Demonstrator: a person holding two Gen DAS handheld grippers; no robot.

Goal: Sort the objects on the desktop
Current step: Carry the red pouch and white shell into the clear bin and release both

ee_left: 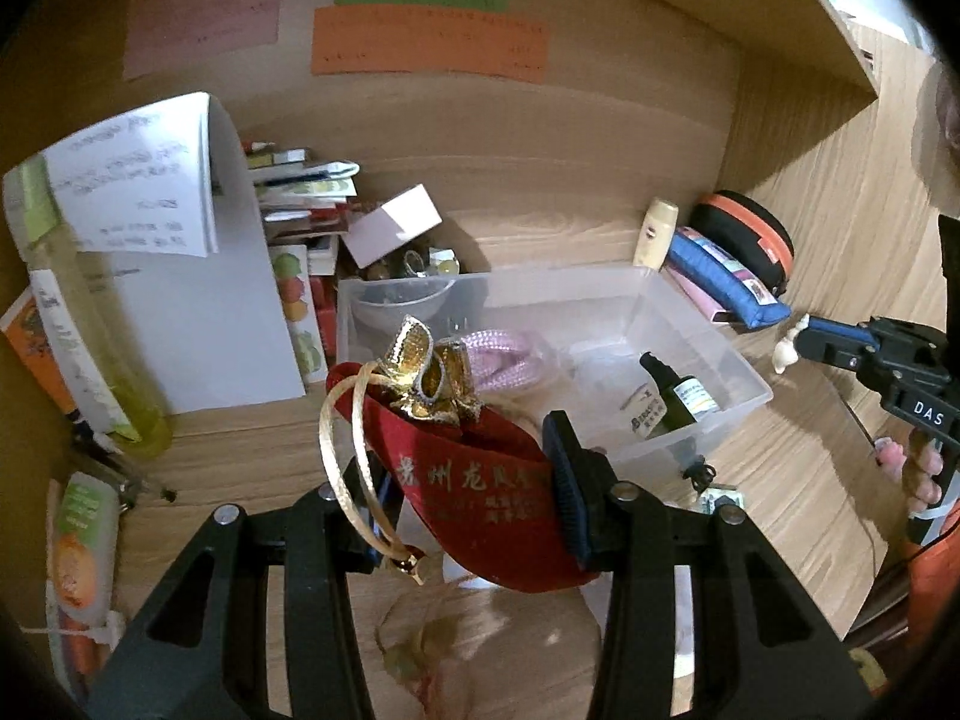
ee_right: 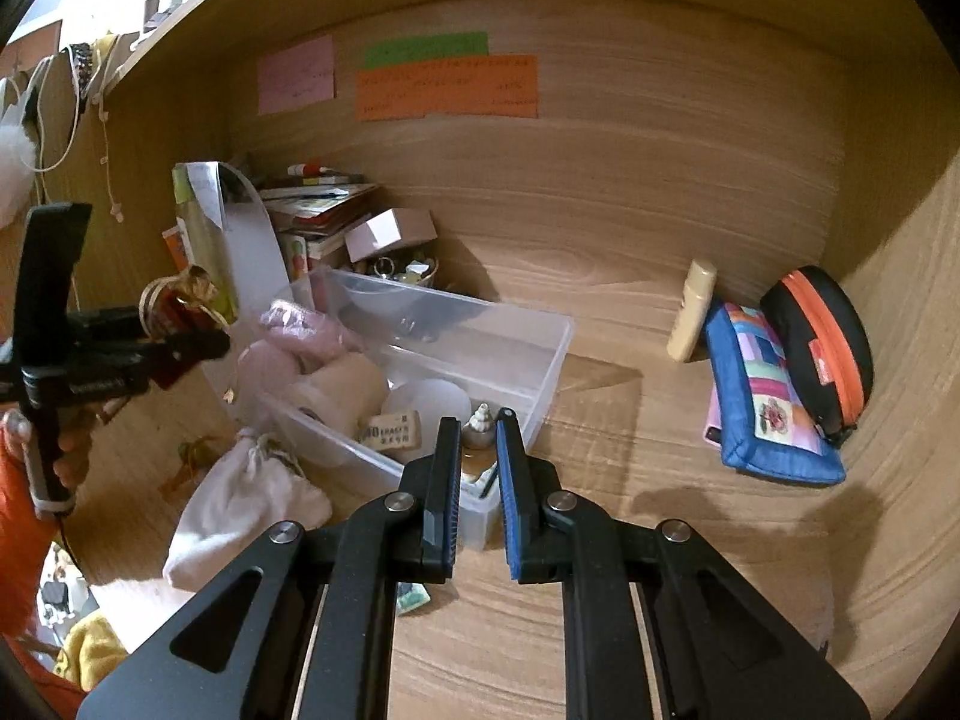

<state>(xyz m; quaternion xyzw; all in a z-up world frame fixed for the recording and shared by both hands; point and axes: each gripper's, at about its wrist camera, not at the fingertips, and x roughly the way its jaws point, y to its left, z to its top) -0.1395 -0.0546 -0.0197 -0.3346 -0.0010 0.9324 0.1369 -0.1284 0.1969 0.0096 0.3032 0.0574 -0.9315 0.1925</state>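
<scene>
Your left gripper (ee_left: 468, 480) clamps a red pouch (ee_left: 480, 480) with gold lettering and a gold cord, glittery gold pieces spilling from its mouth, held above the desk just before the clear bin (ee_left: 708, 324). Your right gripper (ee_right: 483, 480) is pinched tight on a small spiral shell (ee_right: 480, 423) over the bin's near corner. The lettering blurs, and the pads hide the pouch's sides.
</scene>
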